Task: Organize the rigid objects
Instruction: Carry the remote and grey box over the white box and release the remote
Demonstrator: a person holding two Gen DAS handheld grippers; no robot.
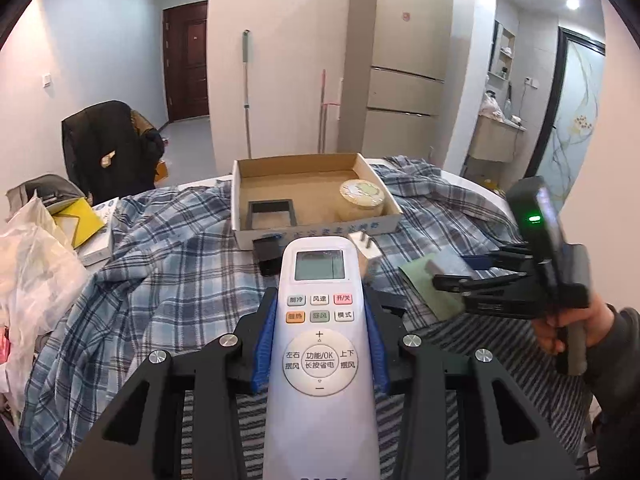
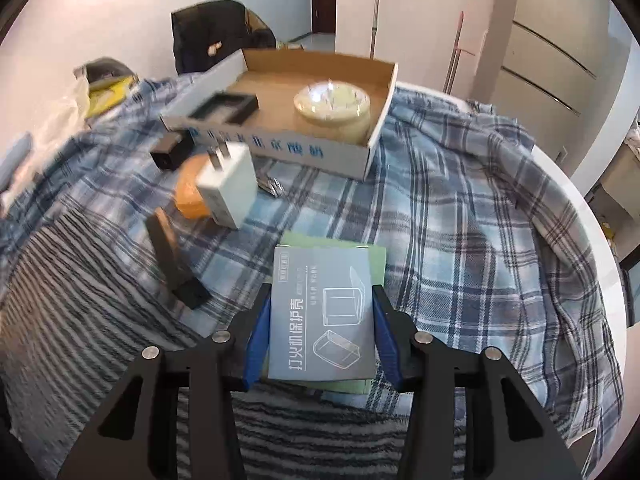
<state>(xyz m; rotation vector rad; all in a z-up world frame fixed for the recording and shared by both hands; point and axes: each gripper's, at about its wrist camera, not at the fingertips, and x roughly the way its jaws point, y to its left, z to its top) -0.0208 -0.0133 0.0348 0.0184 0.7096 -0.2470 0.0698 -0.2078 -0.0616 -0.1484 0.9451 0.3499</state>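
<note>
The white air-conditioner remote (image 1: 320, 340) runs its long axis straight along the left gripper (image 1: 320, 344), display end pointing to 12 o'clock toward the cardboard box (image 1: 240, 184) and the button end toward the camera. The 2 blue pads (image 1: 262, 354) press its long sides, so this gripper is clamped on the remote, which hangs above the plaid blanket (image 1: 168, 264).

In the right wrist view a grey card package (image 2: 322, 316) printed with a case drawing lies with its long axis toward 12 o'clock, tilted slightly to 1 o'clock, atop a green sheet (image 2: 378, 260). It sits squarely between the fingers of the right gripper (image 2: 322, 336), whose blue pads (image 2: 256, 344) stand at its 2 side edges; whether they press on it cannot be told.

At 11 o'clock from that package a white plug charger (image 2: 230, 184) leans on an orange item (image 2: 188, 196), with a black adapter (image 2: 172, 150) beyond. The box at 12 o'clock holds a black tray (image 2: 224, 108) and a round lidded tub (image 2: 332, 110)
</note>
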